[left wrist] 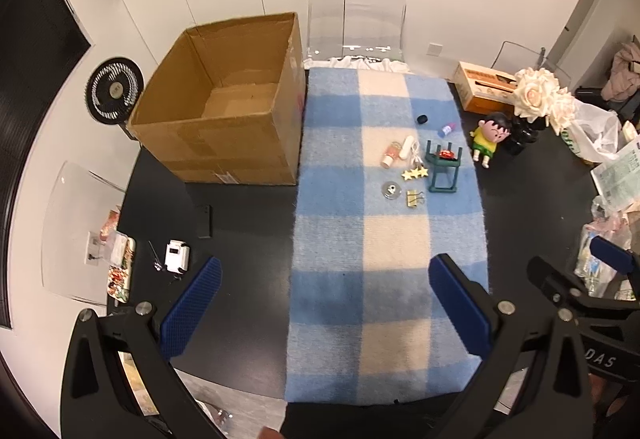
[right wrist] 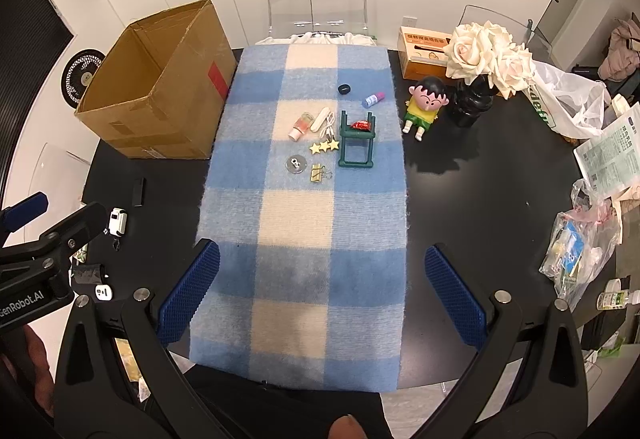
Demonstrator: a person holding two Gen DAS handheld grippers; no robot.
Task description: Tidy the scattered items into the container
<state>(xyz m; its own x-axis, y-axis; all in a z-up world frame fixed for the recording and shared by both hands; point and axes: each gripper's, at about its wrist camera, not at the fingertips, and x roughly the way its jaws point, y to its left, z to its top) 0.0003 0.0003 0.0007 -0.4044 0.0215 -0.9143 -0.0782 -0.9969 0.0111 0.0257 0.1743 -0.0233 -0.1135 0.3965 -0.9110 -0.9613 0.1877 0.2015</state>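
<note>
hovering wide-spread fingers [right wrist: 188,291] above bare blanket [right wrist: 296,239] near cardboard box [right wrist: 160,95]

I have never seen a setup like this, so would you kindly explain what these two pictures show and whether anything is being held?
No robot here: a person holds one two-finger gripper in each hand, each with a fisheye camera looking along its blue fingers. One picture is from the left gripper, the other from the right gripper. Both are open and hold nothing. Ahead, on a checked blanket, lie small items, among them a green toy stool, gold stars and a binder clip. The empty cardboard box stands to the left.
</note>
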